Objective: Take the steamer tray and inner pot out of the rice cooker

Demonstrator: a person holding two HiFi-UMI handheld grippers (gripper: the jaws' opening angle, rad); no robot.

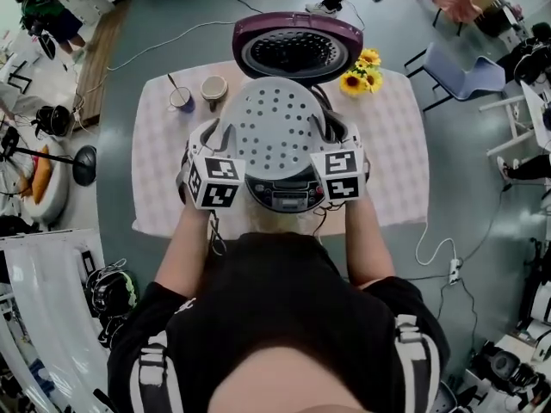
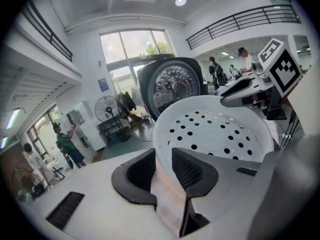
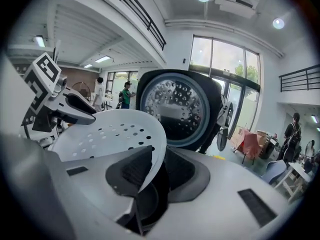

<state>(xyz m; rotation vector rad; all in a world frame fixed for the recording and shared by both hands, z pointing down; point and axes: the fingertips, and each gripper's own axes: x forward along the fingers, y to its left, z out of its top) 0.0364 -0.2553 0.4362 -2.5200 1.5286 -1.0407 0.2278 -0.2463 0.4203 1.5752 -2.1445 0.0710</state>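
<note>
Both my left gripper [image 2: 162, 160] and right gripper [image 3: 159, 157] are pinching the steamer tray [image 1: 274, 127] rim; uneven lifting is risking it slipping out.

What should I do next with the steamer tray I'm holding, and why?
Probably carry the steamer tray sideways and set it on the bare table at the right: the left gripper and right gripper clamp its rim, and it appears lifted out of the rice cooker.
</note>
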